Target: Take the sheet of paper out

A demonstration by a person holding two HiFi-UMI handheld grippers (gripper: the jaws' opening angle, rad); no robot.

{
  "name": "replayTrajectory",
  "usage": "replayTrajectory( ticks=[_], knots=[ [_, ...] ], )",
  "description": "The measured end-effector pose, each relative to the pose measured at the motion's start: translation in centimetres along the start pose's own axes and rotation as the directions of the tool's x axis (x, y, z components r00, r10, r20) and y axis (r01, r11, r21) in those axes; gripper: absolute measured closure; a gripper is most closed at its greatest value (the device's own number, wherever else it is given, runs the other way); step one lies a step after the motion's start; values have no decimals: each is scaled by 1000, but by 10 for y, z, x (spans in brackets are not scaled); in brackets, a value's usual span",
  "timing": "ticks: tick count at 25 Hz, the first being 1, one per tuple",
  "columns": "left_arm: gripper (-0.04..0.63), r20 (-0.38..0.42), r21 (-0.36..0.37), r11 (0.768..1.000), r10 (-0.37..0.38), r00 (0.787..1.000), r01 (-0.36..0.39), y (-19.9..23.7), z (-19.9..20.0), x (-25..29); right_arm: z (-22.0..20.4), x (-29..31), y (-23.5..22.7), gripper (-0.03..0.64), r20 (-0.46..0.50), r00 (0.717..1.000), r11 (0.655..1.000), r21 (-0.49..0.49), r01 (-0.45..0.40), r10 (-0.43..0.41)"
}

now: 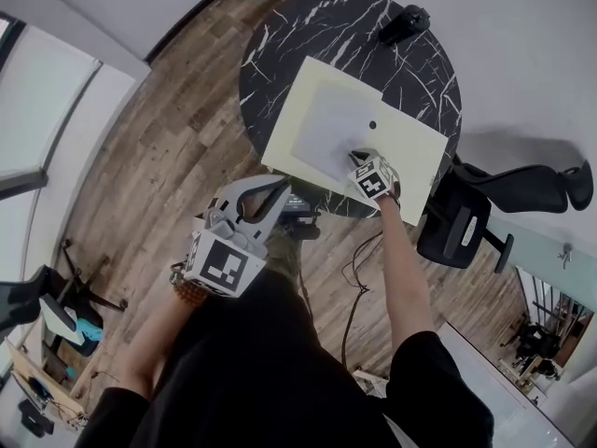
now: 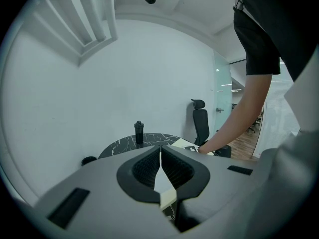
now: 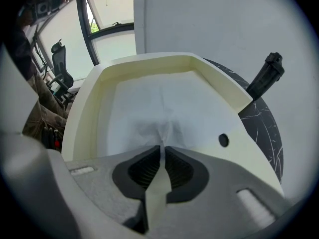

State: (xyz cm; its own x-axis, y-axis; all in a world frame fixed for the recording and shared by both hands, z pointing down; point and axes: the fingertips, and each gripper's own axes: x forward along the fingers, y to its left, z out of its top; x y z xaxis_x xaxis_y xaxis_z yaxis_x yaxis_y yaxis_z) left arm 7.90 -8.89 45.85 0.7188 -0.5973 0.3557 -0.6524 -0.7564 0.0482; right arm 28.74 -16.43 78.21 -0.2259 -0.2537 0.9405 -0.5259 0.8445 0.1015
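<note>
- Round black marble table on a wood floor; carries cream tray and dark bottle at the far edge.
- Sheet of paper: white, lying in the tray, puckered at its near edge.
- Right hand-held gripper: jaws together, pinching that puckered edge.
- Left hand-held gripper: jaws together on nothing, held off the table.
- Risks: thin pinch likely to slip or tear under a sharp pull; tray wall may snag the sheet; unheld tray may slide along with it.
</note>
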Motion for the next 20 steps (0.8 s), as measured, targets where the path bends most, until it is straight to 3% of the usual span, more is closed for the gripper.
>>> replayTrajectory(
  ticks=[7, 13, 20],
  knots=[
    [580, -4, 43, 999, -30, 1000, 30, -6, -16, 3, -1, 1, 0, 597, -1, 1000, 998, 60, -3, 3],
    [578, 4, 39, 998, -41, 999, 41, -8, -13, 3, -2, 2, -4, 603, 19, 1000, 977, 213, -3, -1],
    [580, 22, 59, 997, -51, 998, 50, -13, -7, -2, -4, 2, -6, 617, 28, 993, 945, 310, 104, -118]
  ],
)
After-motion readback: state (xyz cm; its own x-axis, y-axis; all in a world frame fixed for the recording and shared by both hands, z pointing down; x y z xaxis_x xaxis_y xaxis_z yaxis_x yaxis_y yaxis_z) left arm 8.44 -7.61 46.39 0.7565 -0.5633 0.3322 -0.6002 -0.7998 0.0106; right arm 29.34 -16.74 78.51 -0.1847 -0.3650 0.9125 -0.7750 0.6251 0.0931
